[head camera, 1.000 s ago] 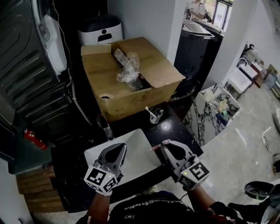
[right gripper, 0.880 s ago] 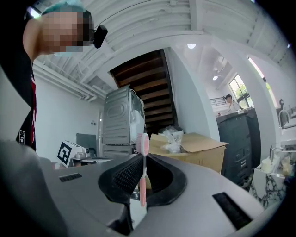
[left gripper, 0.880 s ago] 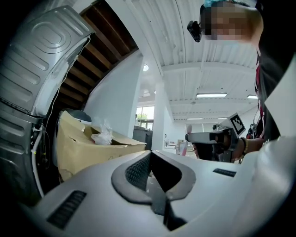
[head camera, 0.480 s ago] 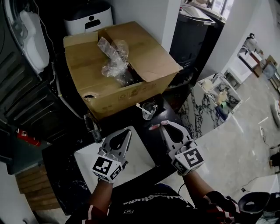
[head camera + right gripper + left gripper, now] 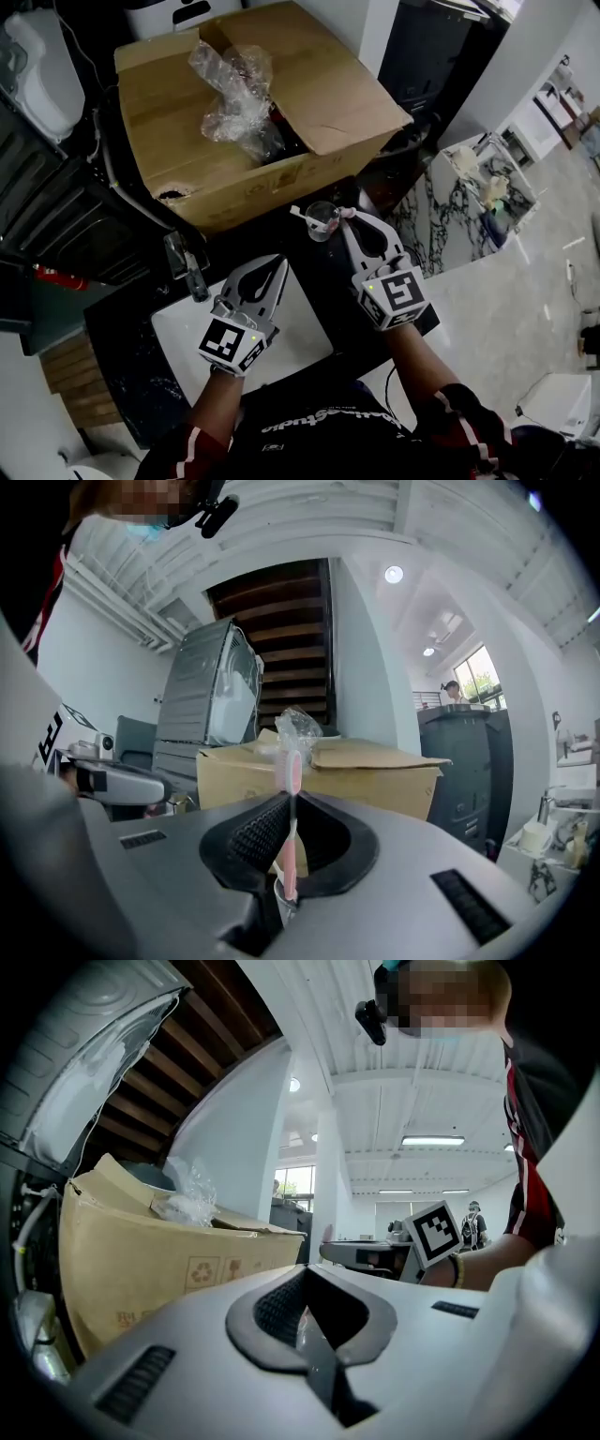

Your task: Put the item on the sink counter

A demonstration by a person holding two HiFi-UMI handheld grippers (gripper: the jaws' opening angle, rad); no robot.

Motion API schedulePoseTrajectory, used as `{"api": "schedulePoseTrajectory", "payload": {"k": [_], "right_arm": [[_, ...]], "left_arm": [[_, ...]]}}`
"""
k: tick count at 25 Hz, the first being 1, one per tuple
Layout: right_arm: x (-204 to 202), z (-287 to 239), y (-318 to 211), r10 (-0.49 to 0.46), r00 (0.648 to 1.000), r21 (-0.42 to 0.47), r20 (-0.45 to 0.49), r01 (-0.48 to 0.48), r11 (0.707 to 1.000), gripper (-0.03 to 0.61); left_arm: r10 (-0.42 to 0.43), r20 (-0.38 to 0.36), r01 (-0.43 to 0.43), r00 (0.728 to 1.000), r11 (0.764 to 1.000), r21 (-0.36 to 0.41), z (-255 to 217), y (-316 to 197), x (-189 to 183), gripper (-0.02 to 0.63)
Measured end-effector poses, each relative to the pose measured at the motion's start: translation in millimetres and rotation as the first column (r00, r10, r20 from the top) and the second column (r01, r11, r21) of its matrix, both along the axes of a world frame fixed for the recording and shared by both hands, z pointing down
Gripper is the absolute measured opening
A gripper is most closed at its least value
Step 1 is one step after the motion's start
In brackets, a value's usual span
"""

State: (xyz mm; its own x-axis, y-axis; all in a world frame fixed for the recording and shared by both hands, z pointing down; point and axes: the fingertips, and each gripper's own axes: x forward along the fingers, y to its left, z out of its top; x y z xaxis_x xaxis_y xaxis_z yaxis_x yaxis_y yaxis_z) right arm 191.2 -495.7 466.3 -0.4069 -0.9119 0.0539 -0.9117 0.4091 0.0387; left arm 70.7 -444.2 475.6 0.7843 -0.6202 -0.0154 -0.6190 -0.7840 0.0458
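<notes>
While the pink toothbrush (image 5: 292, 761) stands upright, pinched between the nearly closed jaws of the right gripper (image 5: 291, 803), the placing step is in hand; item held over the black counter (image 5: 323, 277), just beside a glass (image 5: 322, 221); left gripper (image 5: 278, 266): jaws together, empty, above the white sink (image 5: 187, 328). Next move, by judgement: lower onto bare counter clear of the glass, then part the jaws. Right gripper view alone shows the grip plainly; head view alone gives counter, sink and glass.
</notes>
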Motion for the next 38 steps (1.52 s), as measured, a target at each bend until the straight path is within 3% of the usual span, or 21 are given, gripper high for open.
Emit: {"api": "schedulePoseTrajectory", "payload": {"k": [15, 25, 31, 38], "right_arm": [[8.9, 94.3, -40.6, 0.007, 0.996, -0.164, 0.086, 0.008, 0.987, 0.055], [22.6, 111.9, -45.6, 0.027, 0.993, -0.241, 0.118, 0.002, 0.97, 0.057], [30.2, 121.3, -39.3, 0.061, 0.995, -0.303, 0.085, -0.033, 0.952, 0.155], [32.8, 118.5, -13.1, 0.082, 0.994, -0.339, 0.077, -0.051, 0.939, 0.161]], "left_arm": [[-0.023, 0.051, 0.027, 0.998, 0.996, -0.086, 40.7, -21.4, 8.3, 0.014], [-0.01, 0.059, 0.016, 0.998, 0.994, -0.11, 45.7, -17.5, 11.1, 0.014], [-0.027, 0.059, 0.033, 0.998, 0.994, -0.104, 39.4, -8.7, 1.9, 0.014], [-0.041, 0.059, 0.046, 0.997, 0.995, -0.084, 25.2, 13.4, -12.8, 0.014]]}}
